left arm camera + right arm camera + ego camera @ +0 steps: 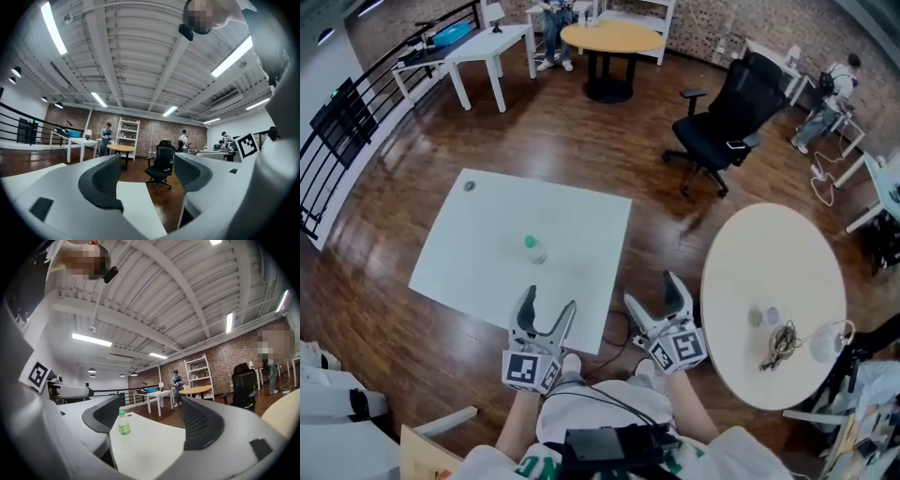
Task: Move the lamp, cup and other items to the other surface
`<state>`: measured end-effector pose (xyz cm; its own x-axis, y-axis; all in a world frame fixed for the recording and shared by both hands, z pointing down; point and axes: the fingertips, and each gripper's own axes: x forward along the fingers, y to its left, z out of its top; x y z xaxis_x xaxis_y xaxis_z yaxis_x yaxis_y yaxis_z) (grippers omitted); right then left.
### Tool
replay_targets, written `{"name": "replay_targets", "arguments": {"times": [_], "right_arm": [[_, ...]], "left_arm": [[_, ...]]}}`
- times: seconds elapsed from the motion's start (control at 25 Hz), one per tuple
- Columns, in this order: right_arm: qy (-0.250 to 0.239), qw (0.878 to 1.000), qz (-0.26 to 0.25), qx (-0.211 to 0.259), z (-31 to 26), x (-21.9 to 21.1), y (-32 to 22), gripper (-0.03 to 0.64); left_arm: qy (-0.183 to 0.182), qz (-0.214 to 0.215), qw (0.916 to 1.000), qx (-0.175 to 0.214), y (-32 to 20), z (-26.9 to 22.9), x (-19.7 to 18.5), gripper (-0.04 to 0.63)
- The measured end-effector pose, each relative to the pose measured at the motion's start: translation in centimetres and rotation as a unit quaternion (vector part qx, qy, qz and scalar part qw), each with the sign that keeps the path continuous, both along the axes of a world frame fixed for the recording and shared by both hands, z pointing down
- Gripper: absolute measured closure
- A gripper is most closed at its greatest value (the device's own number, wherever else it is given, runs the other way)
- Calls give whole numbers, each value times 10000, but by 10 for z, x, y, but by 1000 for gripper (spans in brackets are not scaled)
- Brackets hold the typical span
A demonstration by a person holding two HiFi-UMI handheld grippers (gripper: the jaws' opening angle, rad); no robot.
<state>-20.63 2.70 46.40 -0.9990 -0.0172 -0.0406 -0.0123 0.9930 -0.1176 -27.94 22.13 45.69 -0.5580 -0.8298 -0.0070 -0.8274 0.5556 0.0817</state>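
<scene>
Nearest under the head camera I see a black box (609,448) at the person's chest, with a thin cable (614,398) looping away from it. Just beyond it the left gripper (549,302) hangs over the near edge of the square white desk (478,267), marker cube toward me. Its fingers (105,176) stand wide apart with nothing between them but the view across the room to a black office chair (159,166). The right gripper (653,291) is beside it, over the wooden floor (666,234) in the gap between the square desk's near corner and the round desk (769,253). Its fingers (201,423) are also spread wide and grip nothing. A bottle (123,423) with a green cap and label shows between them, but it stands well off on the square desk, clear of both pads. From the head view that bottle (532,248) is upright near the middle of the square desk, ahead of the left gripper and well apart from it. A small dark round thing (469,186) lies at that desk's far corner. On the round desk, toward its near right side, I make out a white rounded piece (823,345), the lamp as far as I can tell. A tangle of cord (780,345) lies just beside it, and two small objects (763,317) too small to identify sit close together near the cord. The black chair (727,117) stands on the floor beyond the round desk.
</scene>
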Motion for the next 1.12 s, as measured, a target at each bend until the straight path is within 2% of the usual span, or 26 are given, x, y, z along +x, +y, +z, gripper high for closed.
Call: {"name": "replay_targets", "arguments": {"times": [0.12,0.36,0.52,0.64,0.76,0.88,1.12], "right_arm": [[14,9996,238,-146,1,34,-23,210],[72,9991,383,-195,9,72,-51,210],[46,9963,791,-325,7,106,-69,212],[47,9929,1164,-255,7,135,-88,212],[64,9859,1672,-51,12,174,-115,212],[53,9744,2239,-169,22,220,-141,212],[218,9361,3481,-465,55,336,-186,213]], "left_arm": [[8,431,9991,26,-38,-4,14,258],[362,1200,9921,-72,-102,13,36,261],[196,1660,9859,-106,-136,12,58,261],[72,2118,9770,-225,-168,9,84,261],[95,2626,9647,-186,-207,12,117,272],[141,3171,9480,-227,-245,18,156,279],[68,4299,9019,-417,-321,38,249,279]]}}
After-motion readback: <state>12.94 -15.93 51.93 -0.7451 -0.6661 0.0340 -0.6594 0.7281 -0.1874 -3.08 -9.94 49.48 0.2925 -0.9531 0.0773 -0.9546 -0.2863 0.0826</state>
